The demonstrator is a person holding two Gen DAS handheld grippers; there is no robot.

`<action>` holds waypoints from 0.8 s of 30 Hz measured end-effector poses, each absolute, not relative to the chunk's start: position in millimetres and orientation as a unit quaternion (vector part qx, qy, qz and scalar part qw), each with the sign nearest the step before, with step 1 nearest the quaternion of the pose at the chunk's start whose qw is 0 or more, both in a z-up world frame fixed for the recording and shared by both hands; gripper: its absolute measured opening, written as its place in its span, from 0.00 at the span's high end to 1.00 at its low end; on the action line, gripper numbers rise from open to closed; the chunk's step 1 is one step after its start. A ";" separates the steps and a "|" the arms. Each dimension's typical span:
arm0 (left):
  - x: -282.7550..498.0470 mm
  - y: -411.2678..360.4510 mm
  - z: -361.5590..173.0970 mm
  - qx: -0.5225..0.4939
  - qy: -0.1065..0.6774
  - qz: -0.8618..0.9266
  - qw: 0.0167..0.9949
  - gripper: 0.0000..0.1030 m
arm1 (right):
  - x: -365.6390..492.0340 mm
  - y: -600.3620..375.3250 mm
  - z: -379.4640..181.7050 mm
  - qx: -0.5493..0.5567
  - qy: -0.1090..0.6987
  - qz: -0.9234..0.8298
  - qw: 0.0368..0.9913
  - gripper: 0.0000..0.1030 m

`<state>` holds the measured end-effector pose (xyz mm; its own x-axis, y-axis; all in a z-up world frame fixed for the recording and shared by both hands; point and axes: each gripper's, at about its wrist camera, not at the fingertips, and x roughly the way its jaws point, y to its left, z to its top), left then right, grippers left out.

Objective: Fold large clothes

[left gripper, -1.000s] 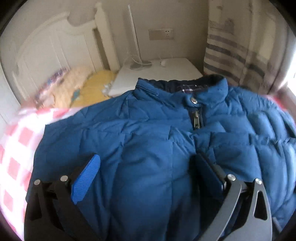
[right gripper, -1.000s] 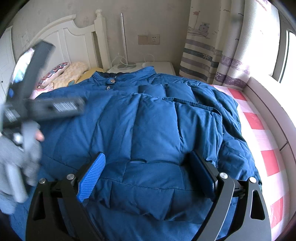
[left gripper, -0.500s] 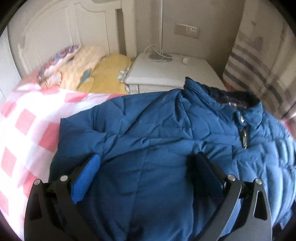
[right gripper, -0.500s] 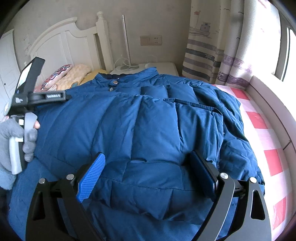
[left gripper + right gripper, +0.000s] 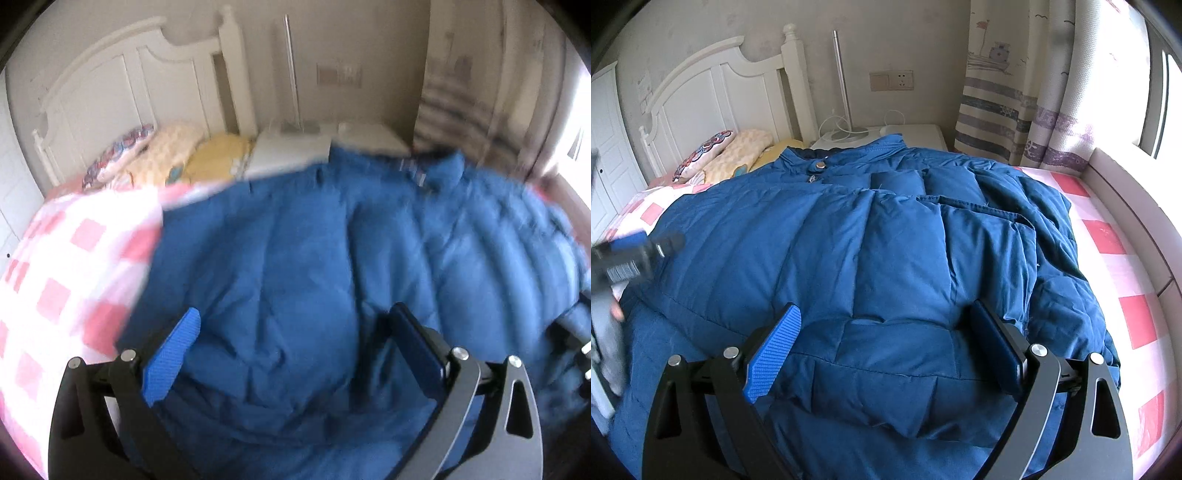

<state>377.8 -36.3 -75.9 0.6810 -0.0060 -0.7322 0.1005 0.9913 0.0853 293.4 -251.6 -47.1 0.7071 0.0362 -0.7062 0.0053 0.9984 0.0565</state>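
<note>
Left wrist view: the picture is smeared, and against the frames a moment back the scene has slid sideways. The jacket's collar (image 5: pixel 439 166) is now far ahead and to the right of the fingers, and the pink-checked bedsheet (image 5: pixel 74 266) fills the space left of the left finger. The left gripper (image 5: pixel 295 354) stands with its jaws wide apart, nothing pinched; the blue padded jacket (image 5: pixel 295 266) lies spread between and ahead of both fingers. I judge this hand is travelling to the garment's left side to find a sleeve or side edge for the next fold. The jacket's left edge runs just outside the left finger, with bare sheet beyond it, so there is room to come down there.

Right wrist view: sharp and much as it was half a second ago. The right gripper (image 5: pixel 886 354) is spread wide over the jacket's lower body, gripping nothing. A folded flap edge (image 5: pixel 990 212) runs ahead and right of the right finger. Beyond it, the sheet reaches a raised white ledge (image 5: pixel 1137 206), which limits movement on that side. The other gripper shows blurred, far left of the left finger.
</note>
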 end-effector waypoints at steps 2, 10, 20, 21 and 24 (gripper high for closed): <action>378.1 -37.6 -79.9 0.058 0.399 -0.030 0.915 0.02 | 293.4 -251.7 -47.2 0.023 0.383 0.006 0.924 0.15; 379.9 -36.6 -85.9 0.054 0.399 -0.031 0.915 0.02 | 288.3 -254.1 -20.7 0.034 0.368 0.005 0.929 0.13; 378.7 -34.9 -84.3 0.053 0.398 -0.033 0.915 0.02 | 375.0 -251.2 -26.1 0.014 0.400 -0.025 0.916 0.19; 378.6 -35.0 -84.3 0.052 0.397 -0.034 0.916 0.02 | 378.6 -252.9 -34.9 0.013 0.404 -0.026 0.914 0.19; 379.2 -33.5 -84.2 0.050 0.397 -0.035 0.916 0.02 | 378.8 -254.2 -39.2 0.017 0.408 -0.028 0.912 0.19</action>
